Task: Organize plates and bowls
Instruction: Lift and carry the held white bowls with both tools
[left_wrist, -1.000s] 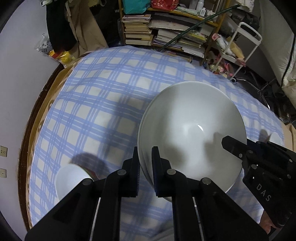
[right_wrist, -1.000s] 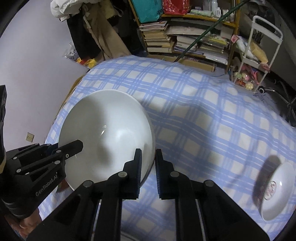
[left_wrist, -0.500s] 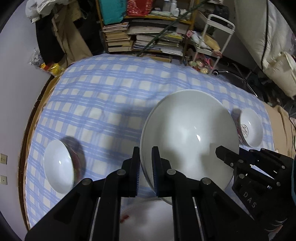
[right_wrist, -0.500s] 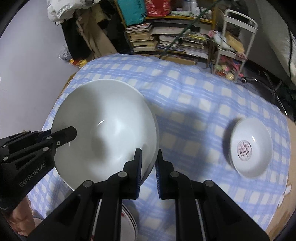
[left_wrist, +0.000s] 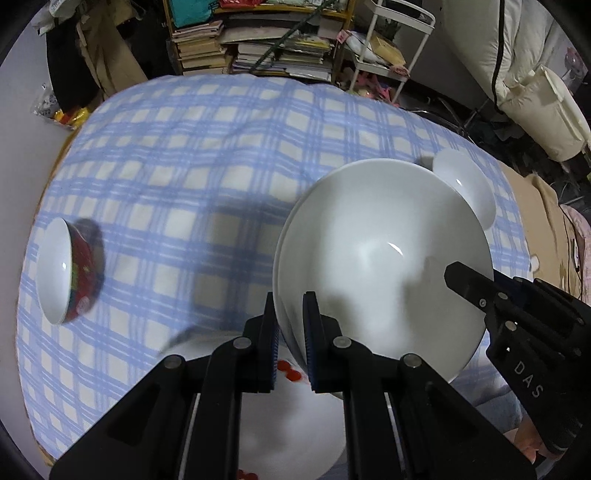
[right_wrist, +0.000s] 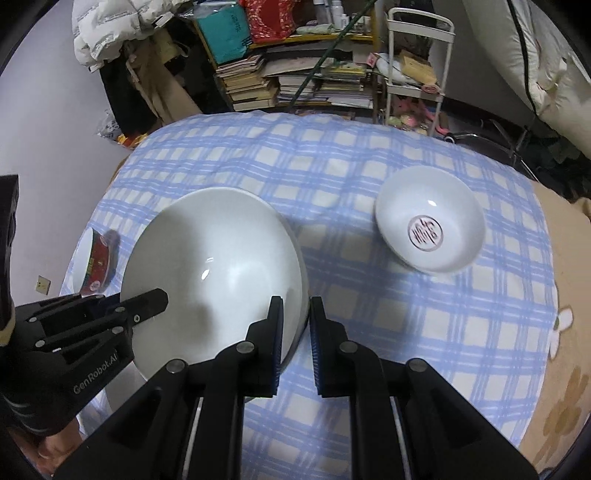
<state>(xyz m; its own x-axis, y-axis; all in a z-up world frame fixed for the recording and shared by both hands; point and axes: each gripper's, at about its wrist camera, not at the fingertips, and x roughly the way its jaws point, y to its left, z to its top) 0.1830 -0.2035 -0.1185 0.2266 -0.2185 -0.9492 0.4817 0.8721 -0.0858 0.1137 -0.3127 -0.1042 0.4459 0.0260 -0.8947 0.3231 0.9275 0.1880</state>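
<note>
Big glossy white bowl (left_wrist: 384, 258) held above checked blue cloth (left_wrist: 192, 155), left gripper (left_wrist: 289, 343) and right gripper (right_wrist: 295, 343) each pinching opposite rims, red-sided bowl (left_wrist: 70, 271) near left edge, small white bowl (right_wrist: 430, 229) right, white plate (left_wrist: 288, 424) beneath, open cloth beyond.

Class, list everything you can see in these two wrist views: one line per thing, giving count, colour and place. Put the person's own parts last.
Large bowl: one, white, held above the cloth by its rim on both sides.
Patterned bowl: one, white inside, red outside, on the cloth's left side.
Small bowl: one, white with a red mark inside, on the cloth's right side.
Plate: one, white with red spots, under the large bowl at the near edge.
Checked cloth: one, blue and white, covering the table.
Book stacks: several, mixed colours, on shelves behind.
White trolley: one, beside the books.
Left hand-held gripper: one, black, shut on the rim.
Right hand-held gripper: one, black, shut on the rim.
</note>
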